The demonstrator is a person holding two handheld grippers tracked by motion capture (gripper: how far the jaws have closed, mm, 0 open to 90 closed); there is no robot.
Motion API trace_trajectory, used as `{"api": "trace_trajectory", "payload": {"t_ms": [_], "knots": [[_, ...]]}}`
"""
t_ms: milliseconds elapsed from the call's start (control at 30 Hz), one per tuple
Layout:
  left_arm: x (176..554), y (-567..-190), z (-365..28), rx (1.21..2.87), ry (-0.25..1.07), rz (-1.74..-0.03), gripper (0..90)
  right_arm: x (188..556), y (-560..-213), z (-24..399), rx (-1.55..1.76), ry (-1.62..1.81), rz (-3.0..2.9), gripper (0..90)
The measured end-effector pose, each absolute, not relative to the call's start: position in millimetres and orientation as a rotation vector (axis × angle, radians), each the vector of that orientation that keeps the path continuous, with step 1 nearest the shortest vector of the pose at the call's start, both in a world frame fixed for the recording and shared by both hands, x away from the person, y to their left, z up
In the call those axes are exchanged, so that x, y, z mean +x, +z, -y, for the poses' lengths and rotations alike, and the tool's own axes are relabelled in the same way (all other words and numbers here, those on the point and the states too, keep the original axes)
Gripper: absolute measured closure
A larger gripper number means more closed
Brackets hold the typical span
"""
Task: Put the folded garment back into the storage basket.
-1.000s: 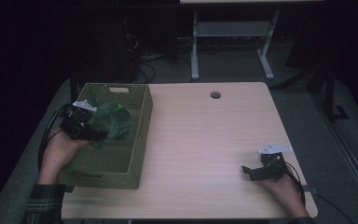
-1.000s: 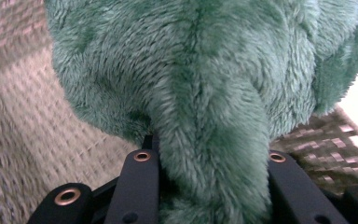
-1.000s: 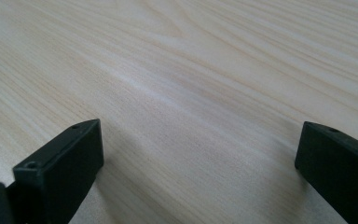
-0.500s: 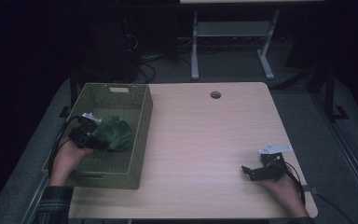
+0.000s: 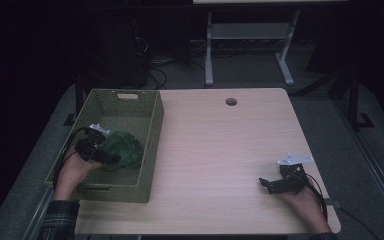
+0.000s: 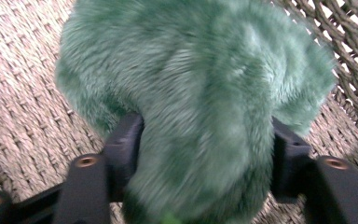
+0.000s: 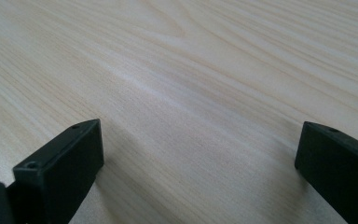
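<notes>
Between the two black jaws of the left gripper (image 6: 200, 154) sits a green plush toy (image 6: 200, 93), resting on the woven floor of the green basket (image 5: 150, 145). These jaws have just been opening; they flank the fur on both sides, though whether the pads still press cannot be told. Well apart, the right gripper (image 5: 267, 184) rests on the wooden table (image 5: 220, 150), jaws wide and empty.

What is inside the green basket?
A green furry toy lies inside the basket, between the left gripper jaws. The toy covers the floor beneath it.
</notes>
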State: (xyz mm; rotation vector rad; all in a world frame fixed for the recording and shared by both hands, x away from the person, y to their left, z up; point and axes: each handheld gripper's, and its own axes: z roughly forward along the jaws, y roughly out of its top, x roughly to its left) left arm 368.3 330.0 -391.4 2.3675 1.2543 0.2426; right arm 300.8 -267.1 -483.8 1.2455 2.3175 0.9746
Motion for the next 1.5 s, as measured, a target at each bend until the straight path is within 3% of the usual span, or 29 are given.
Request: {"api": "trace_trajectory", "payload": {"t_ms": [233, 733, 1100, 1500], "knots": [[361.0, -373.4, -332.1, 2.341, 0.305, -1.229, 19.5, 300.7, -483.8, 267.0, 1.248, 0.976, -2.317, 0.7], [350.7, -334.4, -293.7, 2.246, 0.338, -1.078, 18.8, 300.7, -483.8, 267.0, 1.248, 0.976, -2.318, 0.7], [345.1, -315.7, -233.8, 2.194, 0.324, -0.942, 18.8, 300.8, -483.8, 267.1, 1.246, 0.975, -2.318, 0.7], [343.6, -320.1, -164.5, 2.177, 0.284, -0.798, 18.8, 300.7, -483.8, 267.0, 1.248, 0.975, -2.318, 0.7]]}}
